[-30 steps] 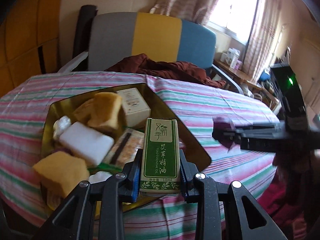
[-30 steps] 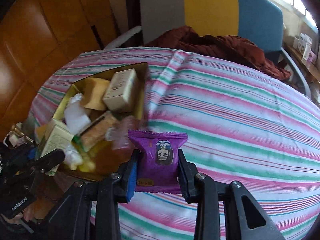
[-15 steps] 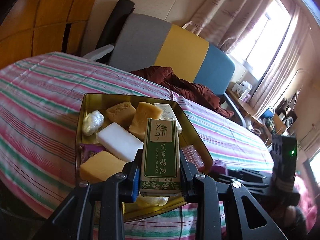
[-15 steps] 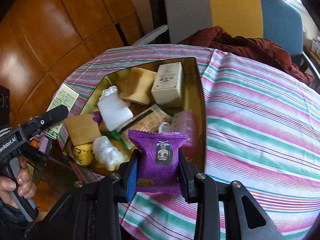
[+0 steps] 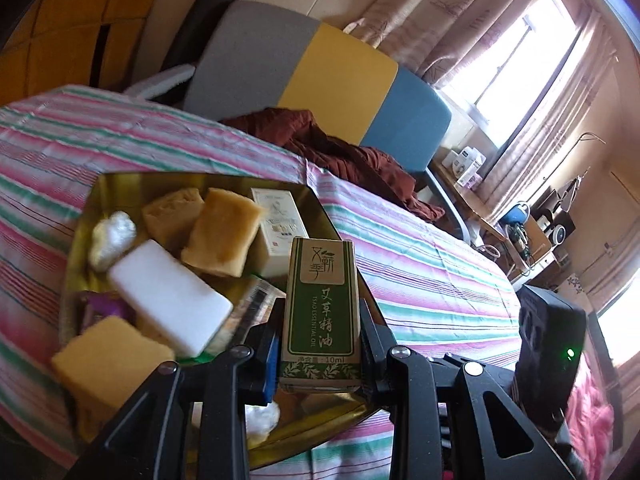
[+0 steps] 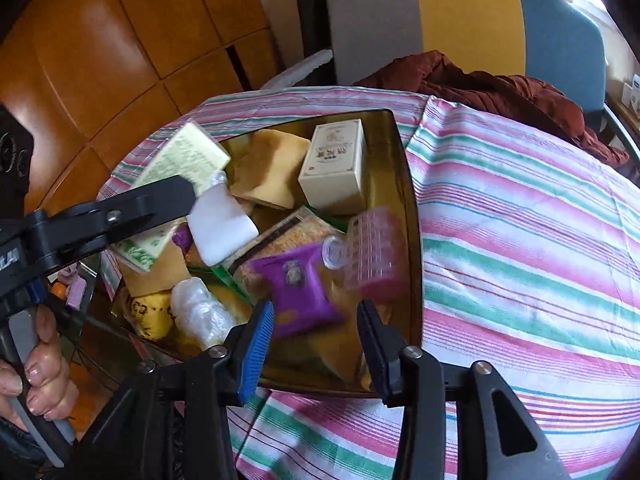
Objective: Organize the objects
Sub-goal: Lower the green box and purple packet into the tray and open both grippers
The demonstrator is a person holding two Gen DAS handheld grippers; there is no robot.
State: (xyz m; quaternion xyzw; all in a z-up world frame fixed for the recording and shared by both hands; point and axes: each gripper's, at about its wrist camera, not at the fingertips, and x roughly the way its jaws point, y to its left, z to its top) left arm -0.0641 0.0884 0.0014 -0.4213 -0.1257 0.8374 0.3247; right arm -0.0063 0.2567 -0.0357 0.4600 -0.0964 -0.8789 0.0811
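My left gripper [image 5: 320, 344] is shut on a green essential oil box [image 5: 320, 312], held over the near right part of the gold tray [image 5: 344, 248]. The same box [image 6: 184, 168] shows in the right wrist view above the tray's left side. My right gripper [image 6: 316, 328] is open above the tray's near edge [image 6: 412, 264]. A purple snack packet [image 6: 296, 292] lies loose in the tray just beyond its fingers. The tray holds yellow sponges [image 5: 222, 236], a white block [image 5: 168, 304], a cream box [image 6: 336, 168] and a pink grid case [image 6: 372, 256].
The tray sits on a round table with a striped cloth [image 6: 520, 240]. A grey, yellow and blue chair [image 5: 320, 68] with a dark red garment [image 5: 340, 152] stands behind the table. Wooden wall panels [image 6: 120, 60] are to the left.
My right gripper has opened and the purple packet has dropped into the tray. My left gripper has moved closer over the tray with the green box still held.
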